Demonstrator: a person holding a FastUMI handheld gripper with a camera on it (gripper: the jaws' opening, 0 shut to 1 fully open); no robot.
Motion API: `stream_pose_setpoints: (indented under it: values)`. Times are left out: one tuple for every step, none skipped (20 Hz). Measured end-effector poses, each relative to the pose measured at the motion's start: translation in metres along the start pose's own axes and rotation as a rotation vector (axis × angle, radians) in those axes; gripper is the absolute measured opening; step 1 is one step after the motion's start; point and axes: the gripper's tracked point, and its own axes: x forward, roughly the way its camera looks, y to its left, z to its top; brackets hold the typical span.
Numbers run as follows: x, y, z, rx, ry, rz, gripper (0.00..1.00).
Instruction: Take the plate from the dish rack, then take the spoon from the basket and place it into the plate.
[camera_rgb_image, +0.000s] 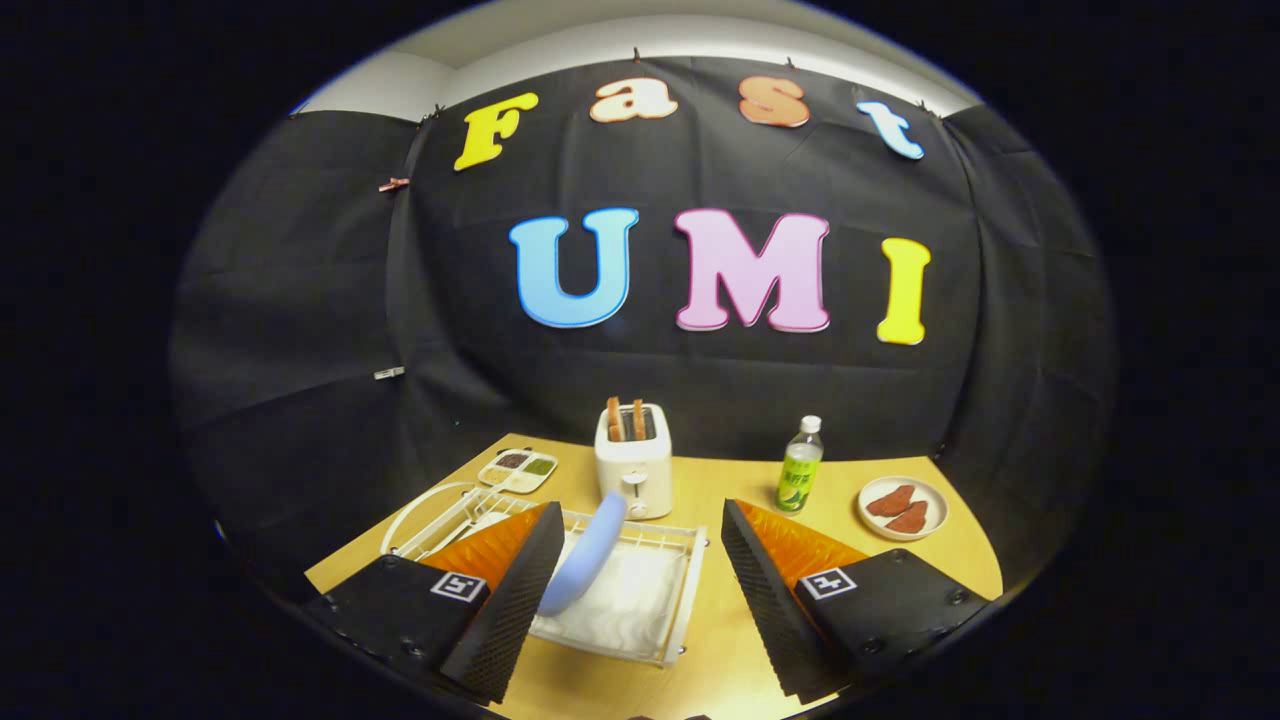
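A light blue plate (590, 556) stands on its edge in the white wire dish rack (686, 590), leaning beside my left finger and inside the gap between the fingers. My gripper (641, 508) is open above the rack, and neither finger presses on the plate. A white cloth or mat lines the rack's bottom. A white wire loop (425, 510) shows behind the left finger; I cannot tell whether it belongs to the basket, as the finger hides most of it.
On the wooden table (730, 640) beyond the rack stand a white toaster (633, 462) with two slices of toast, a green-labelled bottle (800, 466), a white dish with reddish pieces (903, 508) and a small divided tray (518, 470). Black cloth walls close the booth.
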Motion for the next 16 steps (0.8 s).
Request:
stream_pose_setpoints:
  values:
    - [0.012, 0.004, -0.004, -0.007, 0.035, -0.002, 0.98]
    - [0.024, 0.011, -0.008, -0.019, 0.062, 0.002, 0.98]
    - [0.036, 0.015, -0.013, -0.032, 0.087, 0.004, 0.98]
    - [0.048, 0.018, -0.023, -0.040, 0.121, 0.002, 0.98]
    - [0.058, 0.019, -0.033, -0.045, 0.162, 0.000, 0.98]
    - [0.068, 0.021, -0.044, -0.046, 0.203, -0.004, 0.98]
    - [0.077, 0.022, -0.053, -0.046, 0.242, -0.008, 0.98]
    - [0.085, 0.023, -0.063, -0.048, 0.279, -0.016, 0.98]
    - [0.093, 0.022, -0.073, -0.046, 0.315, -0.026, 0.98]
    - [0.100, 0.021, -0.080, -0.037, 0.342, -0.036, 0.98]
    - [0.106, 0.020, -0.086, -0.024, 0.367, -0.050, 0.96]
    - [0.112, 0.021, -0.093, -0.005, 0.392, -0.059, 0.94]
    - [0.118, 0.022, -0.098, 0.012, 0.415, -0.068, 0.89]
    - [0.123, 0.022, -0.103, 0.030, 0.436, -0.078, 0.86]
    - [0.127, 0.021, -0.108, 0.047, 0.451, -0.094, 0.76]
    - [0.131, 0.019, -0.111, 0.060, 0.461, -0.113, 0.71]
